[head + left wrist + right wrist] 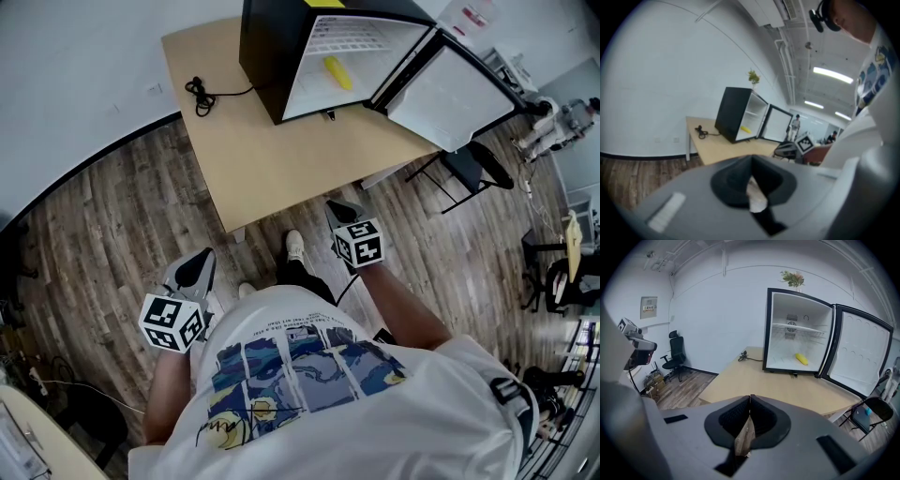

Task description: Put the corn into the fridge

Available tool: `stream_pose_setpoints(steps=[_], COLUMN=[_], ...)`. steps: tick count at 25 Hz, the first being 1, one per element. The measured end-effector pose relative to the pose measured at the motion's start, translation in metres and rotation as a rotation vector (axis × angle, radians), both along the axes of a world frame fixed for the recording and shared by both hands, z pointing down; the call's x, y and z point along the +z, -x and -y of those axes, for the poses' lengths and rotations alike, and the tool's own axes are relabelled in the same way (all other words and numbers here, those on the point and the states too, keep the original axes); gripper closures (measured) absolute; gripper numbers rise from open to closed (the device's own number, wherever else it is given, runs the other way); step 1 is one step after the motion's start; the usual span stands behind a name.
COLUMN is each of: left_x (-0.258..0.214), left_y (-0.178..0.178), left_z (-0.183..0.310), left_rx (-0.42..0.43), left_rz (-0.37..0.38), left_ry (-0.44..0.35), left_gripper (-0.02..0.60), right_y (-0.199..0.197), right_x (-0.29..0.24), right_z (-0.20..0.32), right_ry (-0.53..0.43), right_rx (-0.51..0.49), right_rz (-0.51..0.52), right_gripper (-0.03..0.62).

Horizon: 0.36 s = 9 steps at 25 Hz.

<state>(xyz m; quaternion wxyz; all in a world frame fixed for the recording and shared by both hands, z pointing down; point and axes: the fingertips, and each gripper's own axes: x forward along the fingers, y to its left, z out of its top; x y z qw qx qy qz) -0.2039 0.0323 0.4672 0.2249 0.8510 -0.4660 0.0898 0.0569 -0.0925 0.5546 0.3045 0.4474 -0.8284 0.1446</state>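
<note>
The yellow corn (337,72) lies on the floor of the black mini fridge (267,56), whose door (450,94) stands wide open. The fridge stands on the wooden table (281,159). I stand back from the table with both grippers held low over the wood floor. My left gripper (199,270) is shut and empty, its jaws (751,164) meeting at the tips. My right gripper (342,214) is also shut with nothing in it, and in its own view the corn (801,359) shows inside the fridge (797,315) above the closed jaws (749,404).
A coiled black cable (199,94) lies on the table's left part behind the fridge. A black office chair (469,169) stands right of the table below the open door. A small plant (792,277) sits on top of the fridge. Another chair (675,355) stands far left.
</note>
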Motion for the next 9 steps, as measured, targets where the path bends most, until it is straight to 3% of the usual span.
stream_pose_setpoints(steps=[9], left_x=[0.002], left_y=[-0.023], left_z=[0.033], left_rx=[0.026], left_rz=[-0.029], left_ry=[0.019], left_gripper=[0.572], right_y=[-0.021], right_x=[0.008], right_z=[0.021], right_ry=[0.019], right_rx=[0.018], right_rz=[-0.004], right_gripper=[0.582])
